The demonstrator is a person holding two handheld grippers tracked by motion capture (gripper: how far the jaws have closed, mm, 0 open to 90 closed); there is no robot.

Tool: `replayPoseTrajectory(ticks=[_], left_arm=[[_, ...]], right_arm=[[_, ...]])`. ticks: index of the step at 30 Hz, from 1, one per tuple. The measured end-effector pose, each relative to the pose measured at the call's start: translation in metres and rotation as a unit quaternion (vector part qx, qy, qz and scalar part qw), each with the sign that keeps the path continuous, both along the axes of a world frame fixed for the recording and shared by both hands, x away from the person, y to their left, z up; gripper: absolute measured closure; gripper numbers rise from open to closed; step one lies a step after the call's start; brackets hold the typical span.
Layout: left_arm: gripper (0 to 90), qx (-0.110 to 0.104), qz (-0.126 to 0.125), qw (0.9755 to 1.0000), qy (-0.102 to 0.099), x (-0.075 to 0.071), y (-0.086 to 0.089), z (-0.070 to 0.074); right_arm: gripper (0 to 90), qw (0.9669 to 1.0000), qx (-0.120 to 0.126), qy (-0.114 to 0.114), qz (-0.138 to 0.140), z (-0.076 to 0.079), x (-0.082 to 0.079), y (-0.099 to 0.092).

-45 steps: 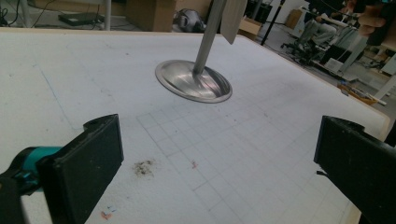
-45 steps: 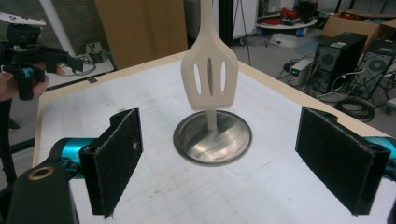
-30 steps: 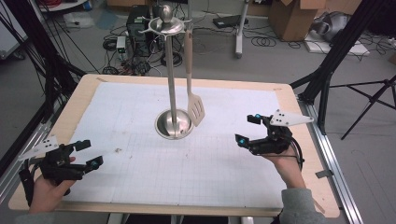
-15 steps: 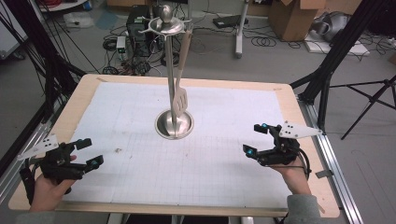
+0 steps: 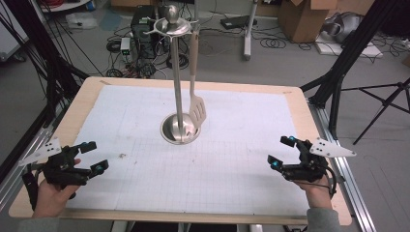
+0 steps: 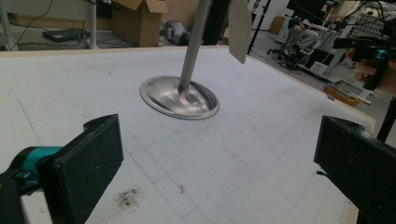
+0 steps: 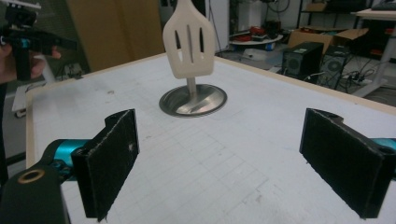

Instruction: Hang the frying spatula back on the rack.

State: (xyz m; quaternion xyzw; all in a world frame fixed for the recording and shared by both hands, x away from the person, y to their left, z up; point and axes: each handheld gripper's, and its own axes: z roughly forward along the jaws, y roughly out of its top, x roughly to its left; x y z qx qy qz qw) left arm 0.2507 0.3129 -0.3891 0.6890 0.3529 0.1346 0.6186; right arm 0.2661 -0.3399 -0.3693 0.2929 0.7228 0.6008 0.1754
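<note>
A slotted spatula is hung on a steel utensil stand at mid-table, with both grippers held apart from it, spread wide and empty.

The utensil stand (image 5: 178, 82) is set on a white gridded mat (image 5: 232, 164) that covers the wooden table (image 5: 77, 104), its round base resting on the mat. The beige slotted spatula (image 5: 197, 107) is suspended from the stand's top ring, its blade hanging just beside the pole and above the base. The left gripper (image 5: 92, 157) is held near the table's left front corner, jaws released and nothing between them. The right gripper (image 5: 283, 152) is held near the right front edge, likewise unclenched and empty. A small dark smudge (image 6: 128, 197) is seen on the mat by the left gripper.
</note>
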Motion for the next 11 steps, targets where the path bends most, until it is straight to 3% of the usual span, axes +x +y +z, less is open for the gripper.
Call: replayPoseTrajectory(ticks=[4,11], left_arm=[[1.8,0.003,0.000,1.0000,0.003,0.001,-0.002,-0.001],[1.8,0.010,0.009,0.9999,0.007,0.001,-0.002,-0.005]], right_arm=[[10.8,0.9998,0.003,0.002,-0.018,-0.005,-0.005,-0.010],[10.8,0.9997,0.006,0.005,-0.025,-0.010,-0.006,-0.016]])
